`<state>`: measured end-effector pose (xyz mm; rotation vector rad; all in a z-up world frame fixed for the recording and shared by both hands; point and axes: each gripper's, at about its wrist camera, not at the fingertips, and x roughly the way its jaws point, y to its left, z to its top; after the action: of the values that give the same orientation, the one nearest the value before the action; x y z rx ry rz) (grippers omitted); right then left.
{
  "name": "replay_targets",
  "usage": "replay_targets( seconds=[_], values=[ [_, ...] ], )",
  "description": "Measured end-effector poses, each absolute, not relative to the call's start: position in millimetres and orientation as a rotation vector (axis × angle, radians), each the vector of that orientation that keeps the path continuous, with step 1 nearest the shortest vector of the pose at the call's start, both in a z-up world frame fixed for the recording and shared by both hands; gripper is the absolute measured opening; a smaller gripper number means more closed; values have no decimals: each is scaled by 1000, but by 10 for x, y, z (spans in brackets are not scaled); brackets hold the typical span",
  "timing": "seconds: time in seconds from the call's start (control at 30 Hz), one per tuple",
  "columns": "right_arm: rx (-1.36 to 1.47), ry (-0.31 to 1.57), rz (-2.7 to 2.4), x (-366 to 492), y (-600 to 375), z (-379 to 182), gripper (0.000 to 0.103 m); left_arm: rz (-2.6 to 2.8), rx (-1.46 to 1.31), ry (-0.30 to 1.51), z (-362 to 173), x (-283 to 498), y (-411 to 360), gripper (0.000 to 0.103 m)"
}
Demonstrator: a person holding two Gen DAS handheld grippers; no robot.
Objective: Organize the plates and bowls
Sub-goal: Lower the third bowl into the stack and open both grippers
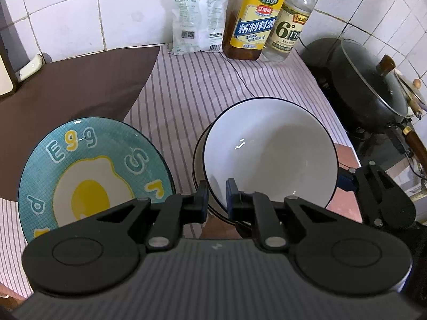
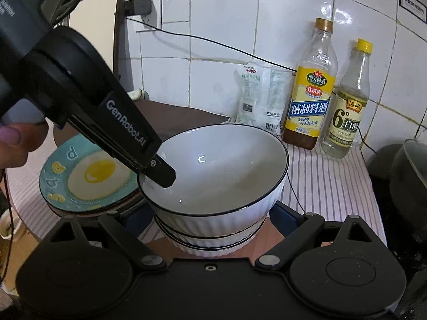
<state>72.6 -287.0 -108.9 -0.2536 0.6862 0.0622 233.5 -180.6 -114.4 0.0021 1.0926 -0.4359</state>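
**Left wrist view: top bowl being seated on the stack**

Left wrist view is showing the left gripper (image 1: 216, 196) pinching the near rim of the white bowl (image 1: 269, 154), one blue-padded finger sitting inside the wall and the other outside, so its fingers are closing on that rim. The bowl is resting in a second white bowl (image 2: 210, 245) beneath it, tilted slightly toward the egg plate (image 1: 93, 170), which is lying just beside the stack on the striped cloth (image 1: 202, 88). From the right wrist view, the egg plate is sitting on top of at least one more plate, though the edge is partly hidden.

The right gripper (image 2: 213, 221) is standing with its fingers spread wide on either side of the bowl stack, touching nothing that can be seen. A salt bag (image 1: 197, 21), a cooking wine bottle (image 2: 309, 101) and a vinegar bottle (image 2: 347, 112) are lining the tiled wall behind, and a lidded wok (image 1: 368, 85) is sitting off to the side.

Judging by the layout, the step in hand is nesting the bowls, with plates already grouped. The next move is calling for levelling the top bowl so it is sitting flush, then opening the left fingers and drawing them straight up off the rim without dragging the bowl sideways into the plates.
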Motion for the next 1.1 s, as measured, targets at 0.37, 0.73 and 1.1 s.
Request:
replay_targets(
  seconds=[0.37,0.73,1.1],
  values=[
    [-355,689,25,752,-2760,-1144,101,-393,41,1074,-1203,2346,-1825,13],
    [-363,614,-13,530,-2697,-1091,99,-397,-23,1038,-1082,2253,-1733,30],
    [-176,558,-28,66,-2837,-1071,100,-428,-123,997,-988,1998,-1475,41]
  ],
)
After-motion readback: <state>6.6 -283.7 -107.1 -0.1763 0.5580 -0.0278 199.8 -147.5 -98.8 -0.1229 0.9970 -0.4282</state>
